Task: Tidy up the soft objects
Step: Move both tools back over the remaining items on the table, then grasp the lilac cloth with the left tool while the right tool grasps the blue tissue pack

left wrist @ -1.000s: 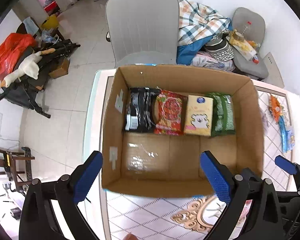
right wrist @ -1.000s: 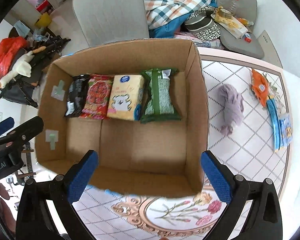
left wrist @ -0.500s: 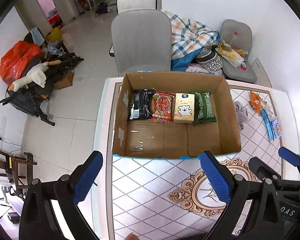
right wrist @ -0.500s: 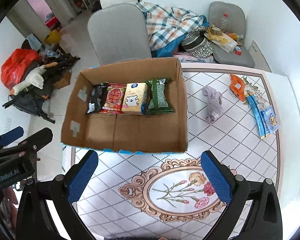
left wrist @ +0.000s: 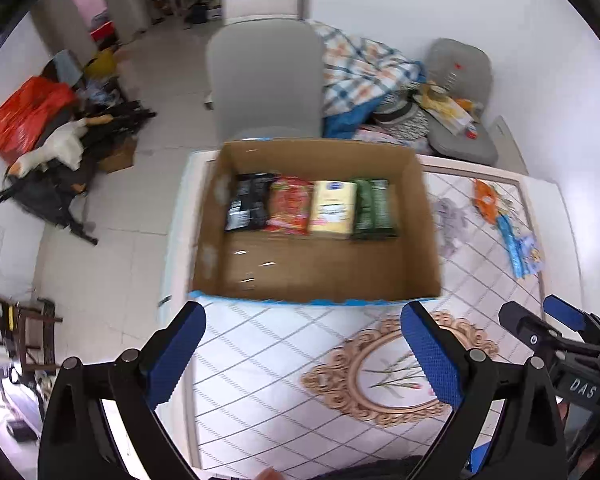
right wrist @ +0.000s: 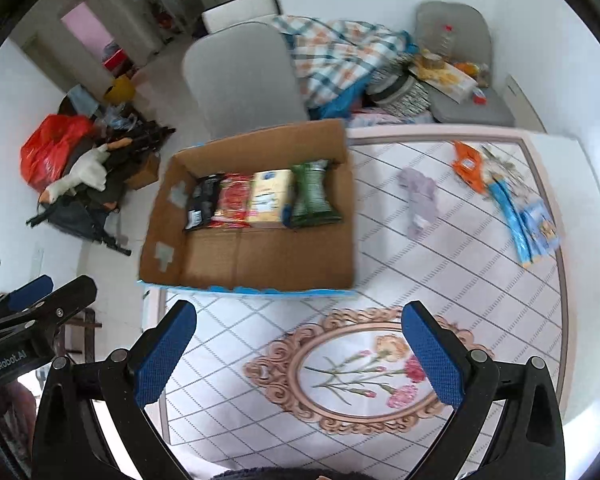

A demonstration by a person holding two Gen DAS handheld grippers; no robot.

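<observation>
Packing continues with the cardboard box (right wrist: 256,248) on the patterned table (right wrist: 440,280), four packets lined along its far wall. Your left gripper (left wrist: 304,344) and right gripper (right wrist: 300,344) both hang wide apart, empty. Reach your right for the lilac cloth (right wrist: 418,196) beside the box, pinching its bunched middle.

Legible text appears on the gripper bodies only. In the left wrist view, the right gripper (left wrist: 556,316) carries white letters "DAS" on its black housing. In the right wrist view, the left gripper (right wrist: 40,300) carries white lettering "GenRobot.AI" on its black housing. Print on the packs in the box (right wrist: 256,268) is too blurred to read.
</observation>
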